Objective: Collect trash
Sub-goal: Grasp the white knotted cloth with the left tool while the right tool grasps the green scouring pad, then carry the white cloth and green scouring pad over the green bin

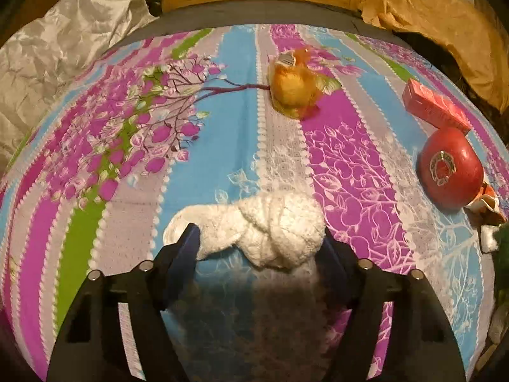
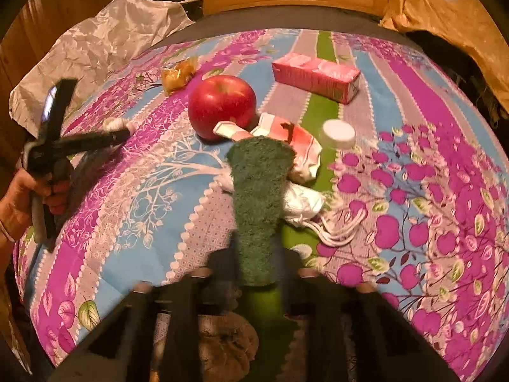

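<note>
A bed with a flowered striped bedspread (image 1: 222,146) is filling both views. The left gripper (image 1: 257,245) is pinching a white fuzzy sock (image 1: 273,229). The right gripper (image 2: 261,273) is pressing together on a green fuzzy sock (image 2: 261,197), just above crumpled wrappers (image 2: 299,159) near a red apple (image 2: 221,103) and a pink carton (image 2: 315,74)

Warm, dim indoor light; fisheye bending darkens every corner; a soft shadow pools at 6 o'clock; slight motion blur.
</note>
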